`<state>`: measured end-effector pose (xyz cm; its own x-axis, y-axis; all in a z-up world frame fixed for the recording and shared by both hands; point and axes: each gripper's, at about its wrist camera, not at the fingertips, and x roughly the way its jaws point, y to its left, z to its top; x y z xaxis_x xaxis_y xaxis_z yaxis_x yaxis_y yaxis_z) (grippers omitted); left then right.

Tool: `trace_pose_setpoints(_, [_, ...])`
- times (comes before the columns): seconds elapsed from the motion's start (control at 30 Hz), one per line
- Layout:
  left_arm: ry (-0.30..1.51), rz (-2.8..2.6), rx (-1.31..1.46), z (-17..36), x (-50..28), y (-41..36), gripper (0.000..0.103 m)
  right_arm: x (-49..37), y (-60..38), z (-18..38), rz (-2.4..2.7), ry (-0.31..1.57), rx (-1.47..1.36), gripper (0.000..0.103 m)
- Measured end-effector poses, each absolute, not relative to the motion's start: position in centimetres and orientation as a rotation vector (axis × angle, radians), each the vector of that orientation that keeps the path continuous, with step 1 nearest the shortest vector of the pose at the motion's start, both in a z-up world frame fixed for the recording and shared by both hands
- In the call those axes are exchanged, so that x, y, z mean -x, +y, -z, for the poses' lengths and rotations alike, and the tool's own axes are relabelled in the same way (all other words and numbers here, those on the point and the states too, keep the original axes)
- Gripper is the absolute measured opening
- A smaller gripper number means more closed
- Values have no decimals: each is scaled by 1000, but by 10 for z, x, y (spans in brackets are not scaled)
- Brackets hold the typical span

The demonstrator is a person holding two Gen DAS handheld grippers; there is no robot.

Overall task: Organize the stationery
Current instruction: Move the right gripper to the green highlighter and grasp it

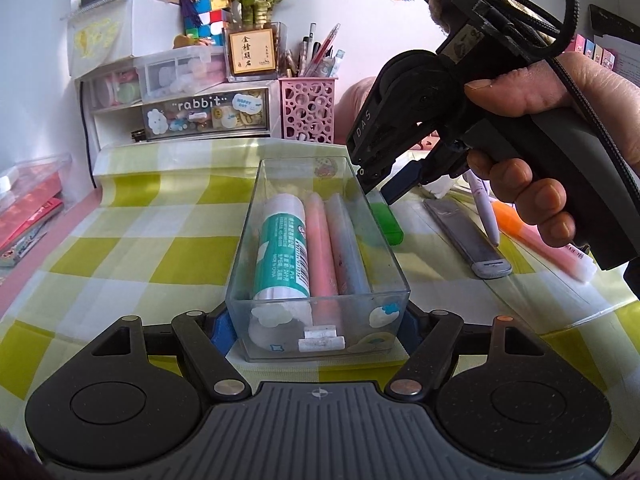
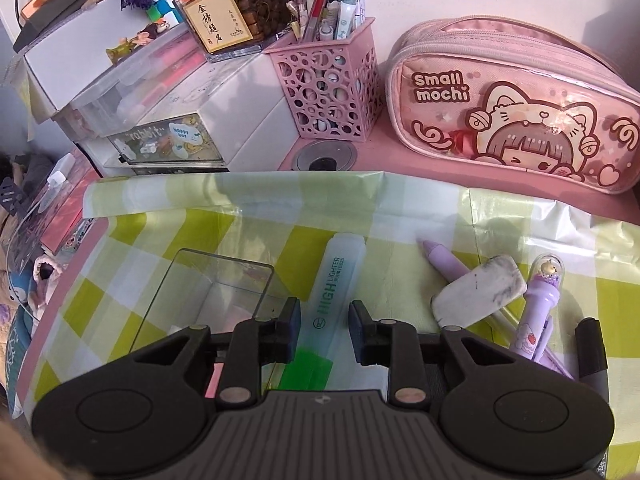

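Note:
A clear plastic box (image 1: 396, 276) sits on the checked cloth and holds a teal glue stick (image 1: 282, 246), a pink highlighter (image 1: 322, 252) and a grey-blue one (image 1: 346, 248). My left gripper (image 1: 316, 330) is shut on the box's near end, its blue pads pressed to both sides. My right gripper (image 2: 324, 328) is open, its fingers astride a pale green highlighter (image 2: 334, 292) that lies on the cloth just right of the box (image 2: 180, 280). The right gripper also shows in the left wrist view (image 1: 386, 186).
A worn white eraser (image 2: 478, 290), purple pens (image 2: 536, 320) and a black marker (image 2: 592, 352) lie at the right. An orange highlighter (image 1: 540, 240), grey case (image 1: 466, 236) and white pen (image 1: 486, 212) lie nearby. Pink pencil case (image 2: 516, 108), pen holder (image 2: 332, 88) and drawers (image 2: 168, 140) stand behind.

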<state>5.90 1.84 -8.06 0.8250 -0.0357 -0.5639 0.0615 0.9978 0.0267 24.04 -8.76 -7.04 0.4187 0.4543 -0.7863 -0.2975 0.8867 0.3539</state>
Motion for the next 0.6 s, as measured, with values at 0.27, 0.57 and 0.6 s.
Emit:
trace_pose_setpoints(0.27, [611, 81, -40, 80, -61, 23, 74, -231, -102, 63, -467, 1007, -230, 0])
trace_pose_setpoints(0.57, [617, 97, -36, 80, -66, 26, 74, -224, -105, 61, -486, 1001, -255, 0])
trace_pose_setpoints(0.6, [617, 99, -36, 80, -66, 26, 74, -222, -107, 59, -486, 996, -264, 0])
